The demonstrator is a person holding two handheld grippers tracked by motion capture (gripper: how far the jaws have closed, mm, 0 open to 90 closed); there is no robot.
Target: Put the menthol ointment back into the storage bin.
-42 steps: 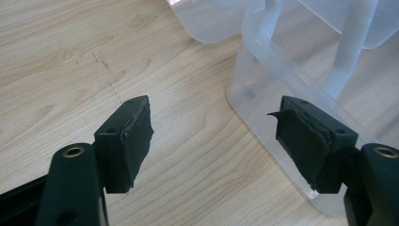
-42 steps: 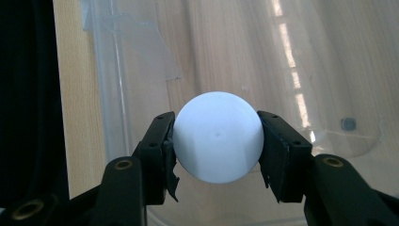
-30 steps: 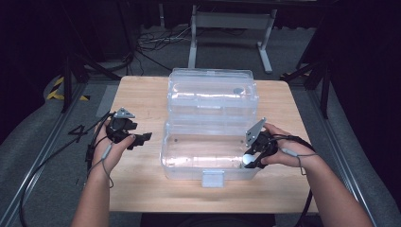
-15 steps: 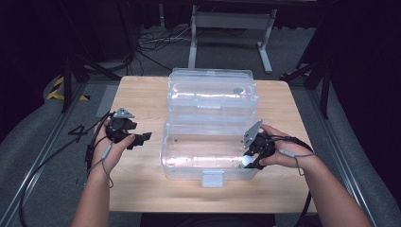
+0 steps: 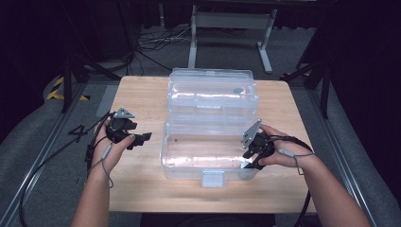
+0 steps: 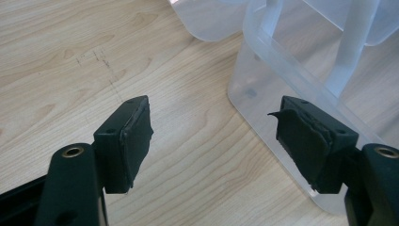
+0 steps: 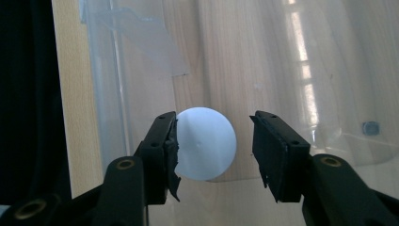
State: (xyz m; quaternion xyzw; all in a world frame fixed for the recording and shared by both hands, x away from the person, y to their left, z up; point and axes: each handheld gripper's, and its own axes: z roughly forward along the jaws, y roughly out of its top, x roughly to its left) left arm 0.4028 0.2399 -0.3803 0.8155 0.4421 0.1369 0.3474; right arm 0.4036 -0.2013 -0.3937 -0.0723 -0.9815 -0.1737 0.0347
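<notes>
A clear plastic box stands open on the wooden table, with its lid folded back behind it. My right gripper hangs over the box's front right corner. In the right gripper view a white ball sits between its jaws. The left pad touches the ball and a gap shows at the right pad, so the gripper is open. My left gripper is open and holds nothing, a little left of the box. Its jaws point at the box's corner over bare wood.
A white latch tab sticks out from the box's front wall. Cables trail from both grippers off the table's edges. Grey floor, metal rails and a stand's legs surround the table.
</notes>
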